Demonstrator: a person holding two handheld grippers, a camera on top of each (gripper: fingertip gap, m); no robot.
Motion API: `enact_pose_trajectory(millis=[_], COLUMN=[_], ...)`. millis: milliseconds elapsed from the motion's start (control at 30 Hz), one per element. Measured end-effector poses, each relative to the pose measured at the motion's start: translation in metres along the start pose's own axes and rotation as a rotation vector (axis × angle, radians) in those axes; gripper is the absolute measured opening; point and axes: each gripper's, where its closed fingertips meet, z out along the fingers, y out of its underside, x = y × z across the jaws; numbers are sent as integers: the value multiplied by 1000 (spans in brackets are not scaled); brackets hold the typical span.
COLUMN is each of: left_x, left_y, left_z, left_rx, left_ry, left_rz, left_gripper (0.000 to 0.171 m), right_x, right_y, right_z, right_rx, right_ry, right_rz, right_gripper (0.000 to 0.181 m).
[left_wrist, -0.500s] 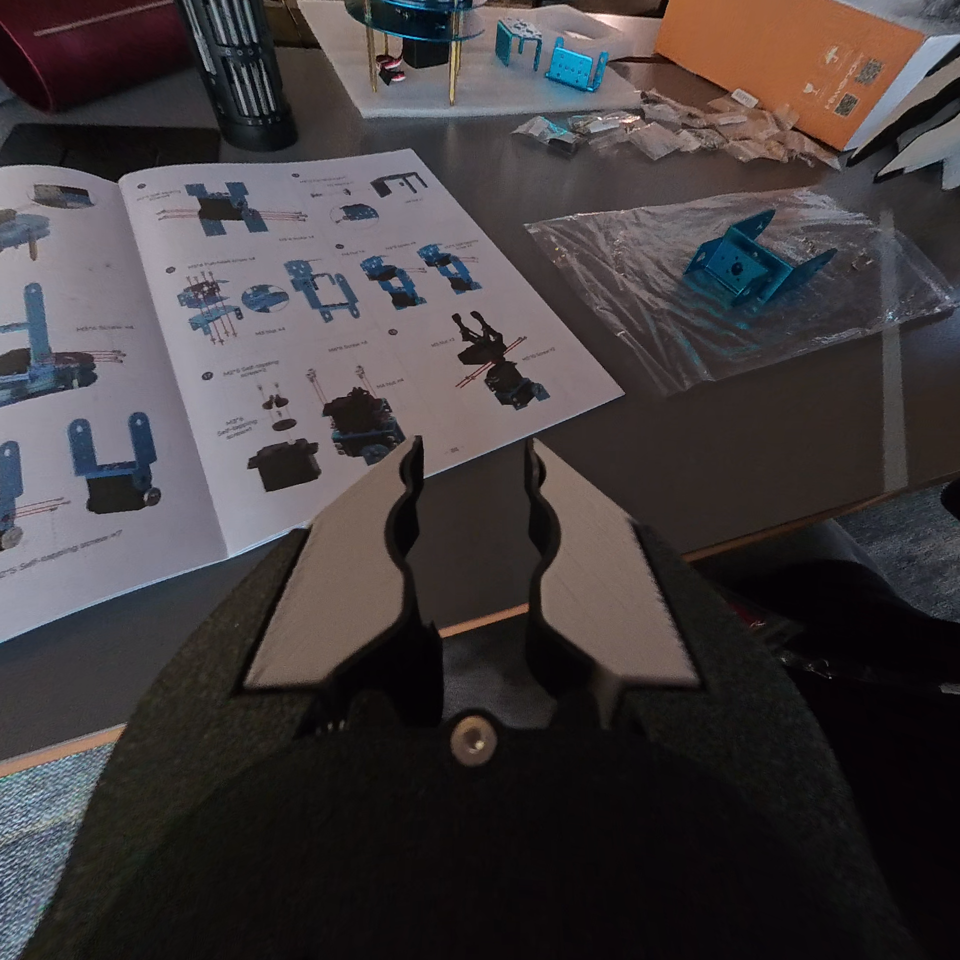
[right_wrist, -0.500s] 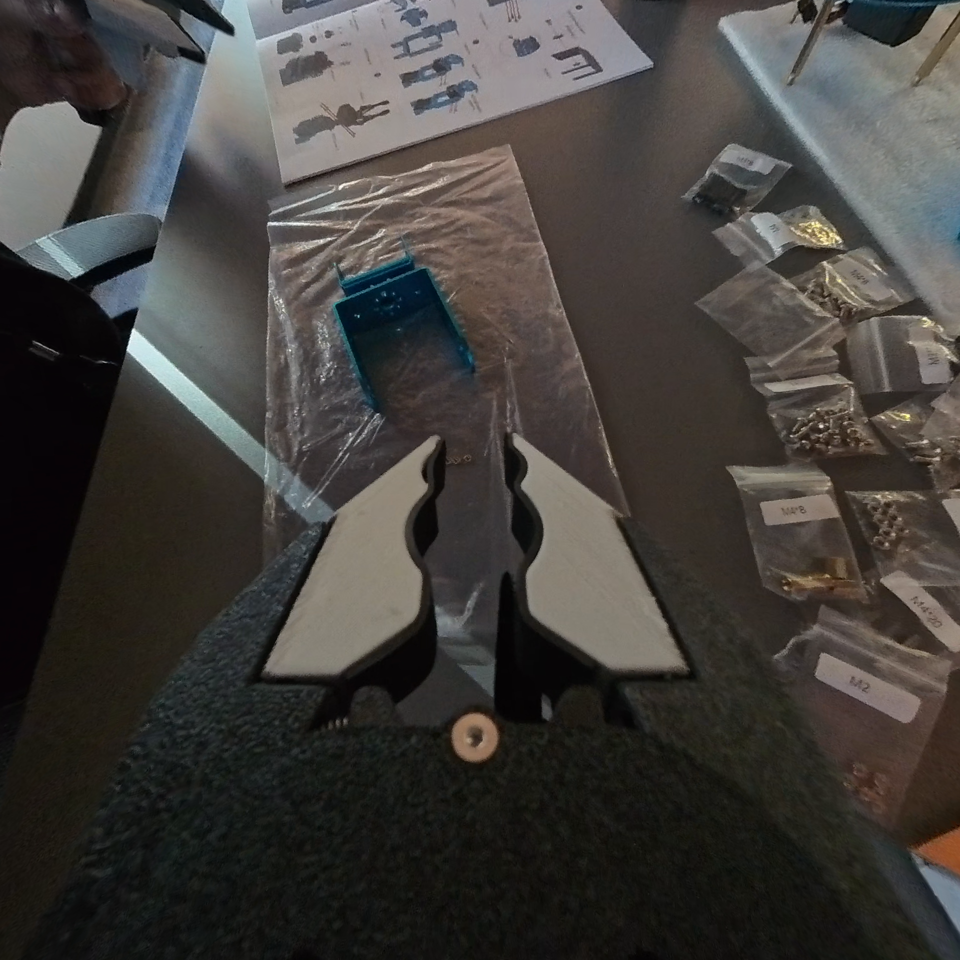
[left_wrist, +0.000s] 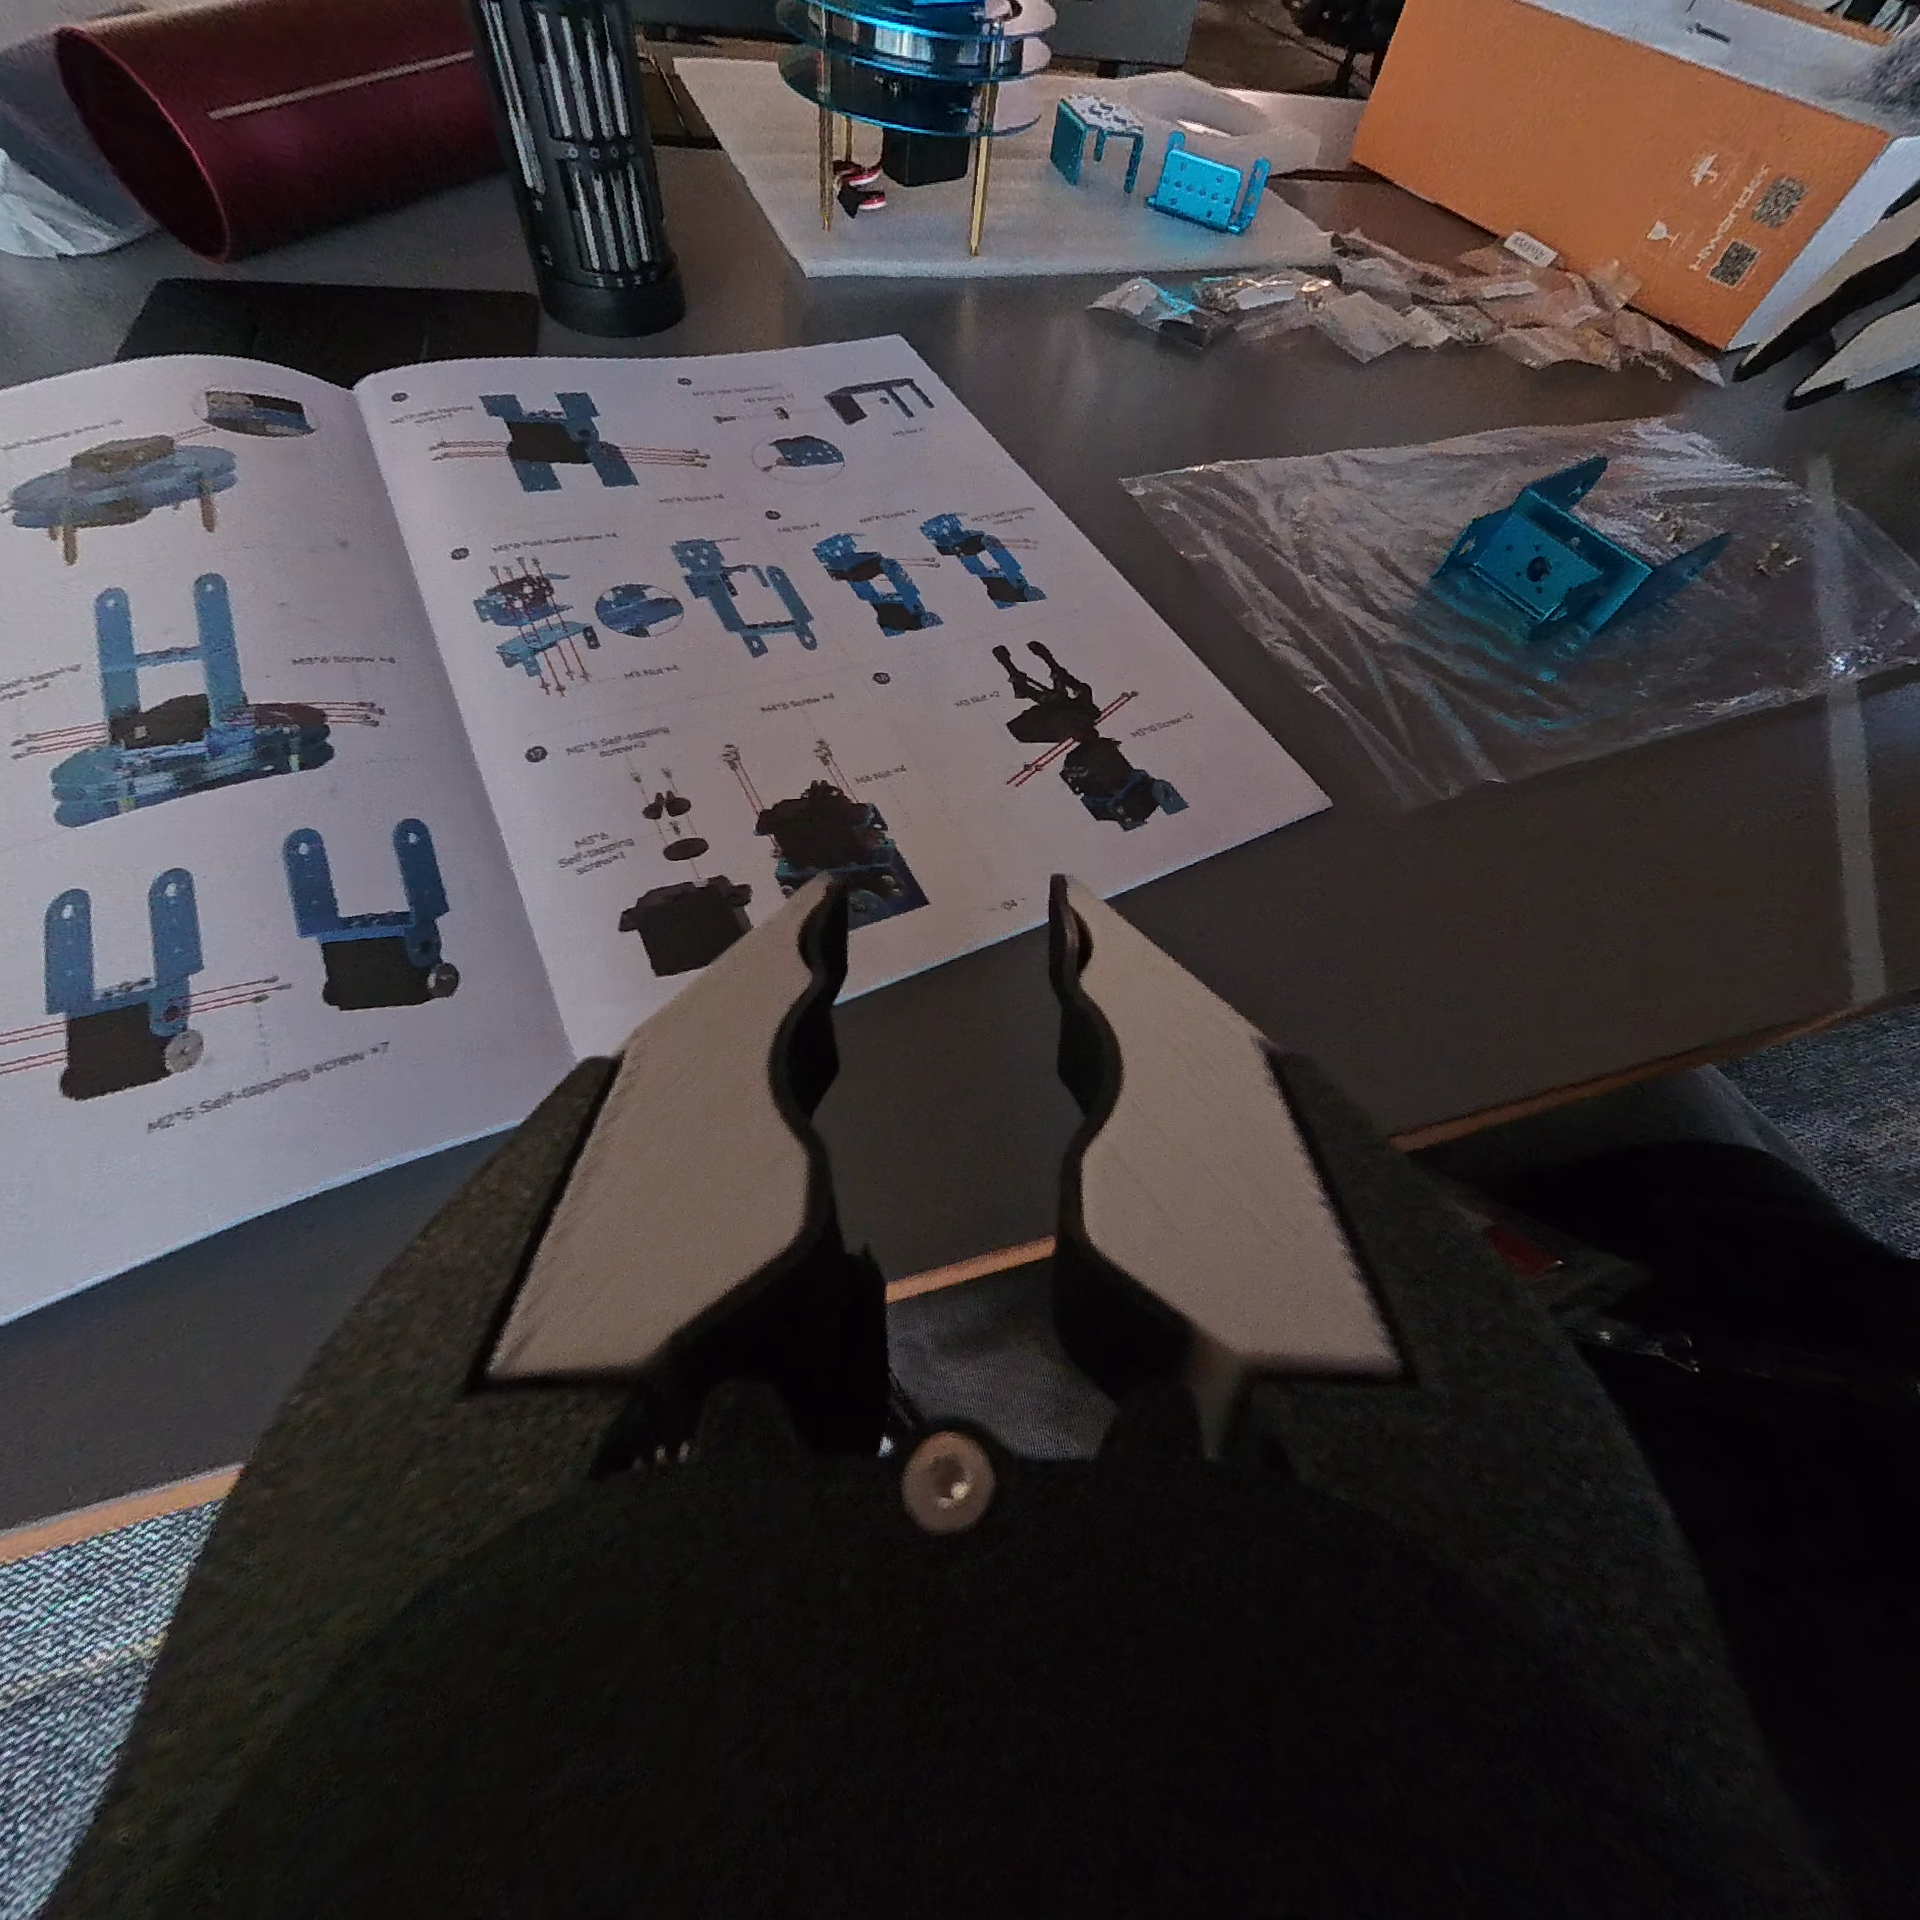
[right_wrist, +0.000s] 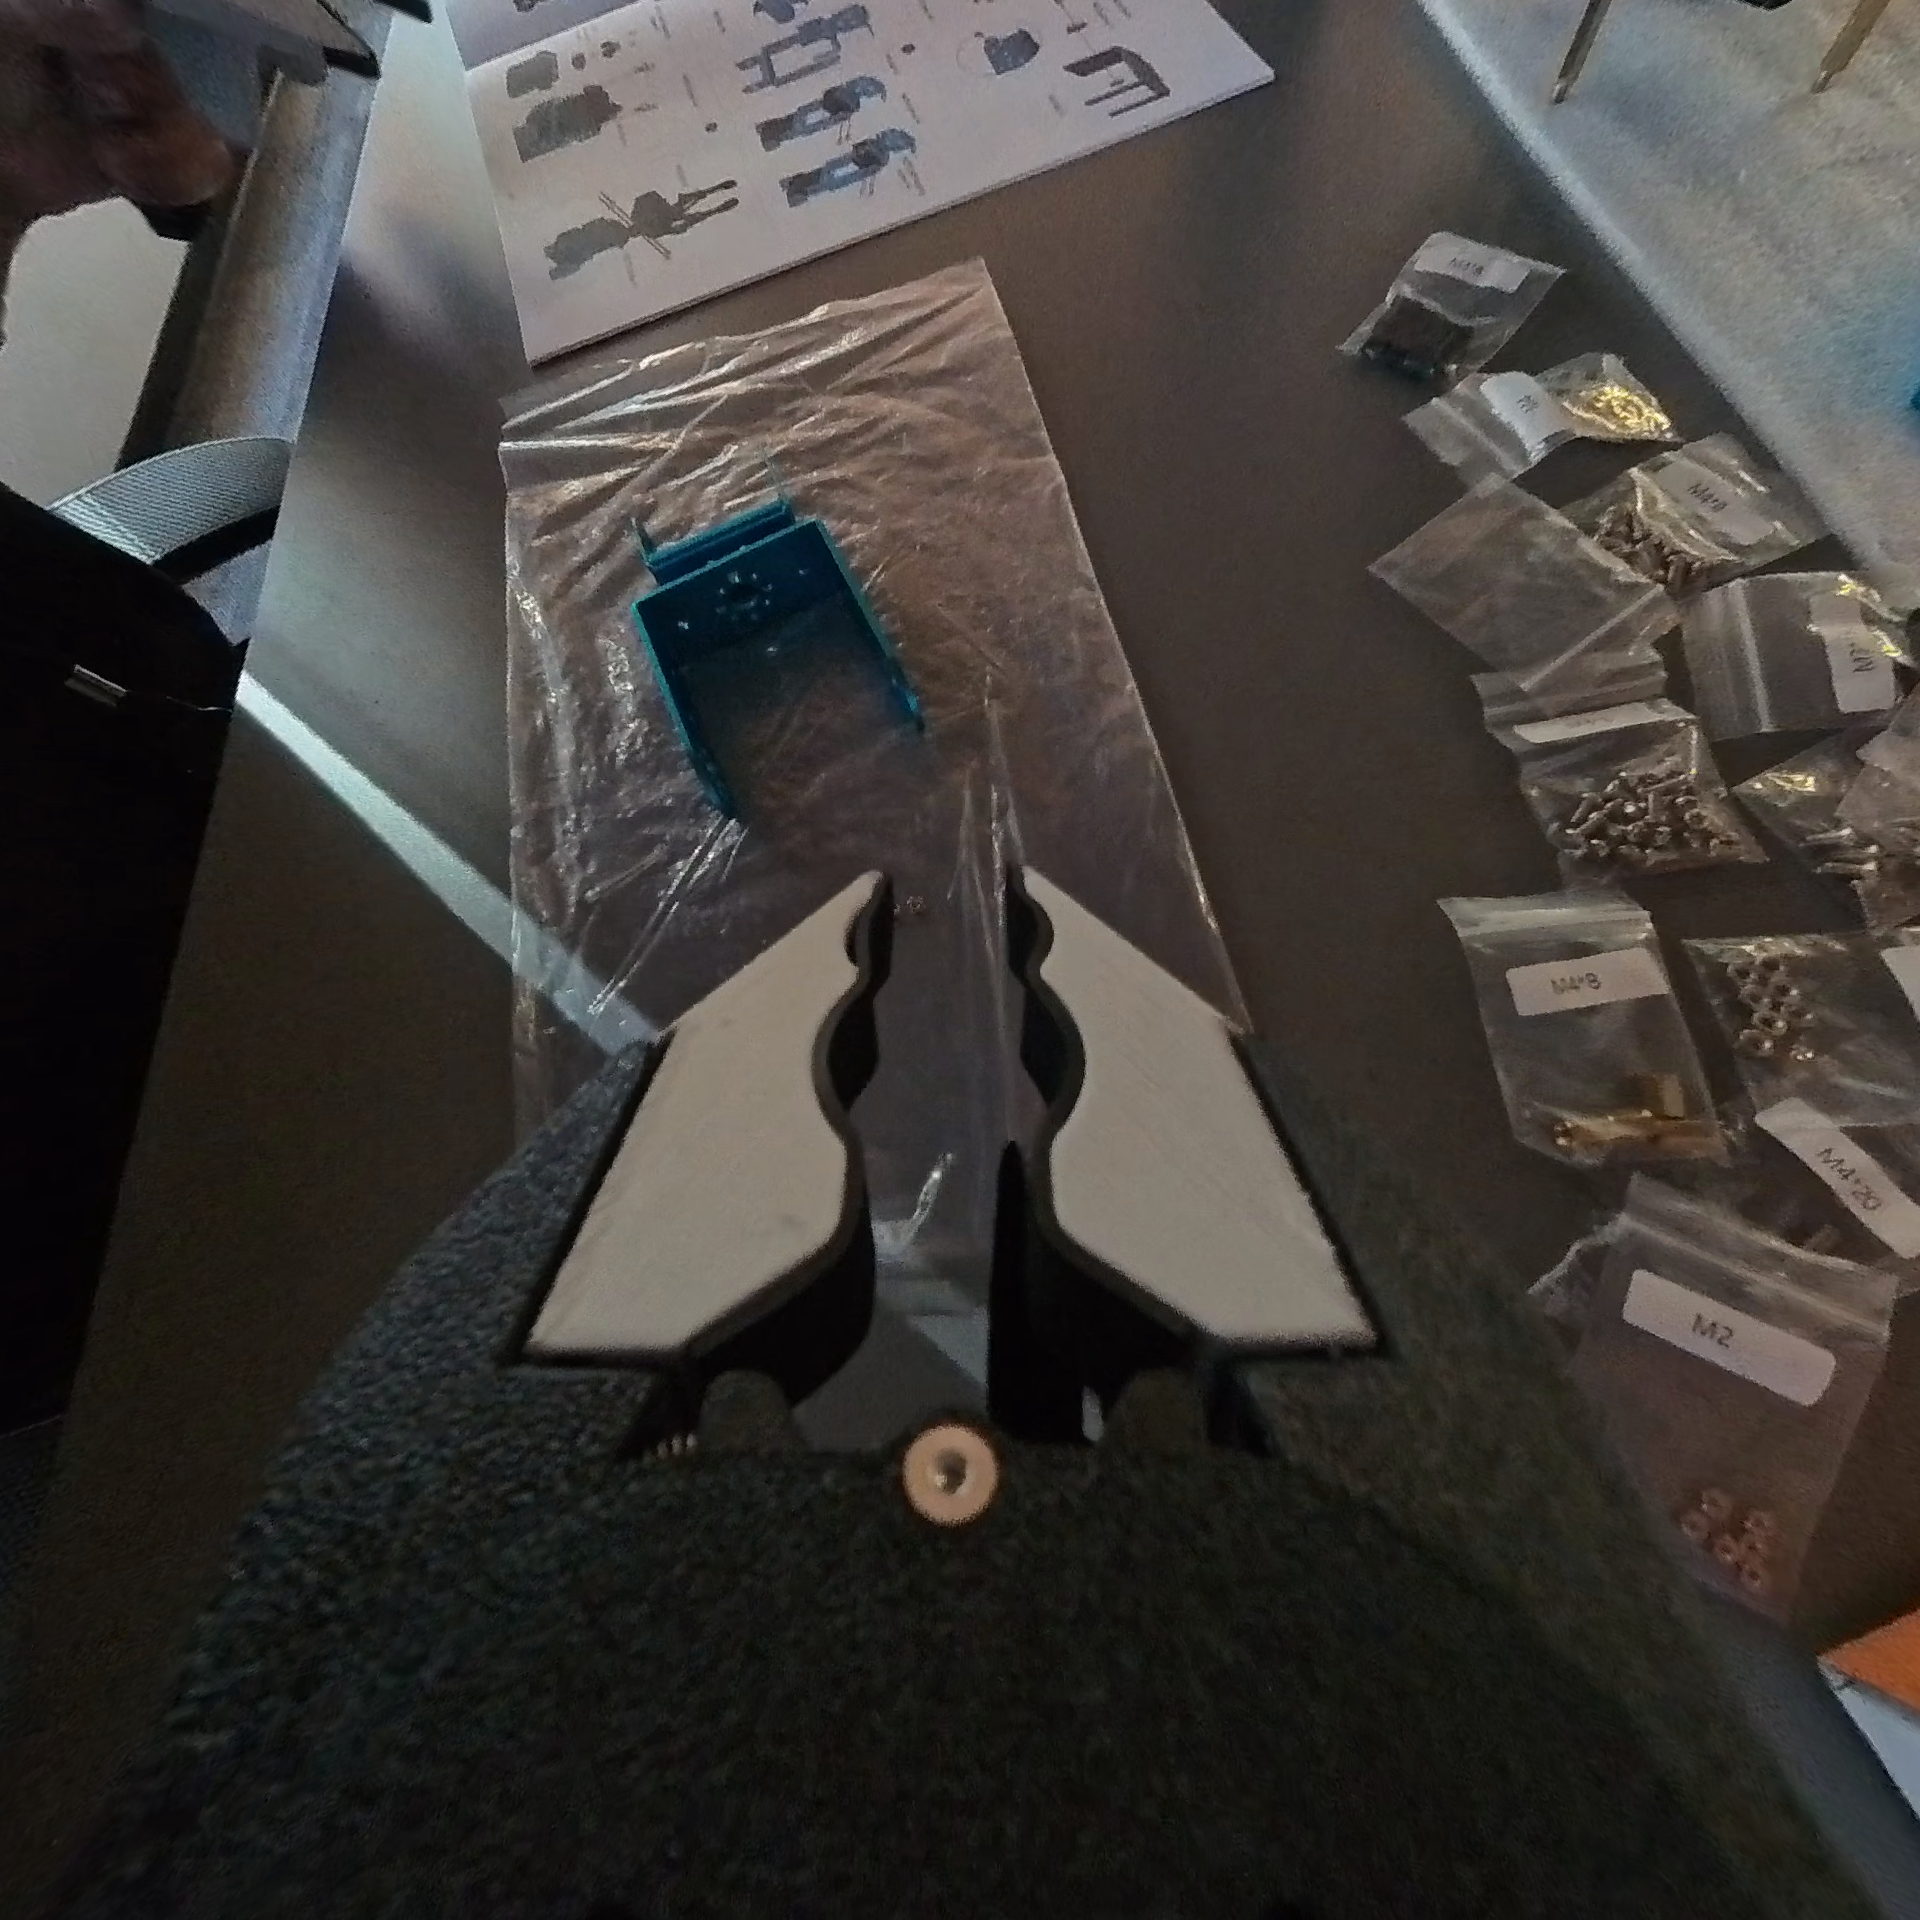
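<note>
A blue metal bracket (right_wrist: 774, 665) lies on a clear plastic bag (right_wrist: 831, 468) on the dark table. It also shows in the left wrist view (left_wrist: 1548, 571), at the right. My right gripper (right_wrist: 951, 888) is open and empty, hovering over the near end of the bag, short of the bracket. Tiny screws (right_wrist: 916, 904) lie on the bag by its left fingertip. My left gripper (left_wrist: 945, 899) is open and empty above the table's near edge, by the lower corner of an open instruction booklet (left_wrist: 520, 727).
Several small bags of screws and nuts (right_wrist: 1621, 821) lie right of the clear bag. At the back are a white foam pad (left_wrist: 1039, 208) with a blue disc assembly (left_wrist: 904, 62), an orange box (left_wrist: 1621, 135), a black cylinder (left_wrist: 587, 156) and a dark red roll (left_wrist: 270, 114).
The right gripper's jaws have opened a little wider. The left gripper has barely moved.
</note>
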Motion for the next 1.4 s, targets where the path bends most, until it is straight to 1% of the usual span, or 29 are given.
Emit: enact_pose_trajectory(millis=[367, 633, 767, 933, 1167, 1400], left_x=[0, 2, 4, 15, 35, 58], left_y=[-1, 1, -2, -12, -17, -22], left_z=[1, -5, -2, 7, 25, 43], left_rx=[5, 15, 15, 10, -28, -71], left_ry=[-1, 3, 22, 44, 84, 131], left_rz=[6, 10, -2, 37, 77, 129], left_gripper=[37, 38, 37, 38, 37, 37], right_x=[2, 1, 0, -5, -15, -28], right_y=[14, 13, 14, 17, 29, 29], right_z=[4, 4, 1, 3, 15, 18], right_rx=[-67, -65, -73, -103, -176, -173], right_ry=[10, 14, 23, 28, 11, -34], right_rz=[-14, -16, -29, -59, -104, -126], right_gripper=[21, 20, 20, 21, 20, 19])
